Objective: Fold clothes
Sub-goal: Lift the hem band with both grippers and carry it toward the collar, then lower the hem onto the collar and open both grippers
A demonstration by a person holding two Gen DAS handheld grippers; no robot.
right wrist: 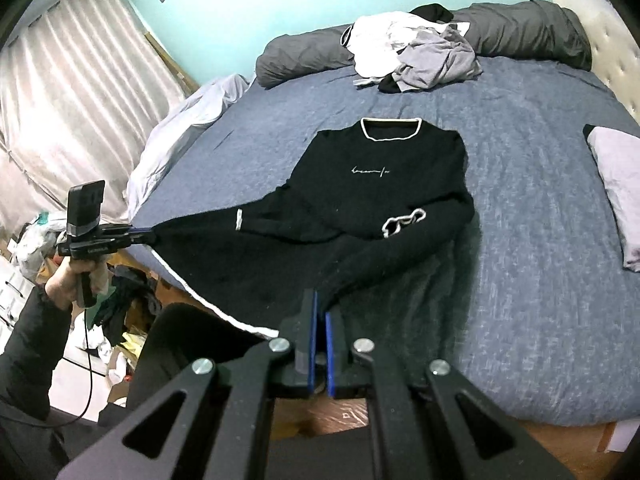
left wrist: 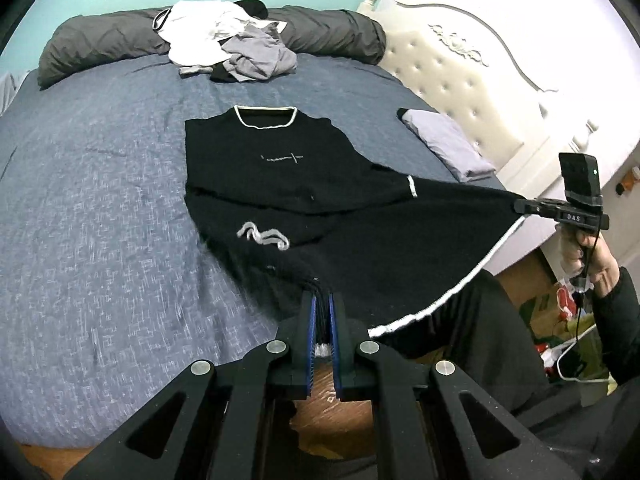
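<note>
Left tongs (left wrist: 323, 312) and right tongs (right wrist: 320, 320) both pinching the hem corners of the sweater (left wrist: 280, 160), lifted and pulled apart, likely to keep the hem taut for folding up. Ahead, sleeves crossed over the body, collar farthest, flat on the bed (left wrist: 100, 200). Beyond, a heap (left wrist: 228, 48).
</note>
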